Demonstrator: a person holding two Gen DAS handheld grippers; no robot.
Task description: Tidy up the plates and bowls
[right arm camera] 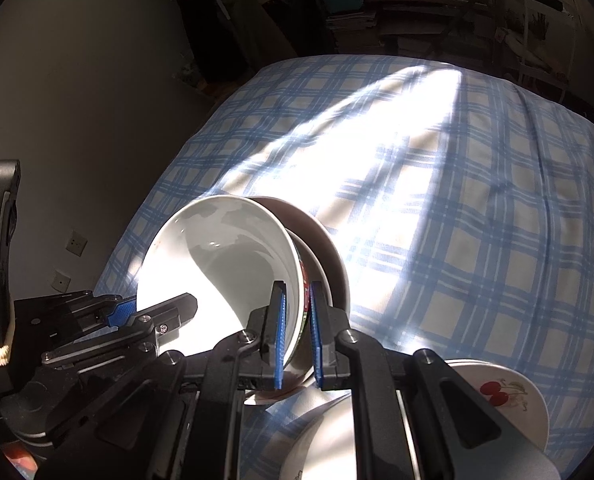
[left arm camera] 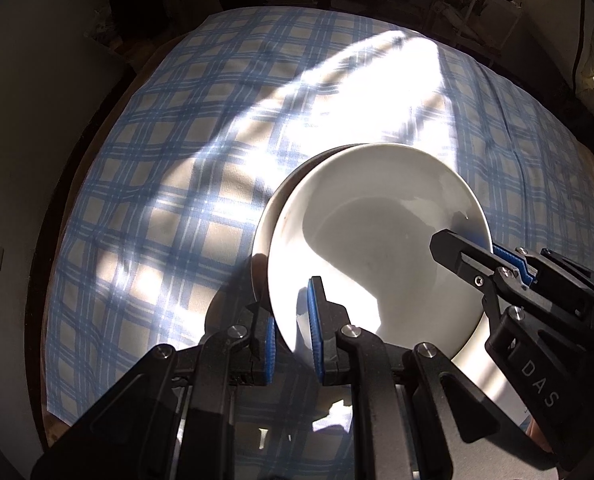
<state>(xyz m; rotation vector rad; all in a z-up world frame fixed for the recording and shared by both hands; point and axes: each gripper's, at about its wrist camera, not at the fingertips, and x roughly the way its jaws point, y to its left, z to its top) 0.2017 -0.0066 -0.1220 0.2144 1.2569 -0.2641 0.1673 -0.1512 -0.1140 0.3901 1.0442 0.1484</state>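
Left wrist view shows us carrying a white bowl (left arm camera: 377, 240) held tilted above the bench (left arm camera: 157, 160), near its near edge, over a second dish (left arm camera: 263, 240) partly hidden behind it. Our left gripper (left arm camera: 291, 344) pinches the near rim between narrow jaws; our right gripper (right arm camera: 297, 332) likewise clamps the opposite wall. We judge this the stacking step: next we must level the bowl and lower it squarely. It looks glossy, plain inside, with a red-patterned outside. A cherry-printed plate (right arm camera: 513, 396) lies at the near edge.
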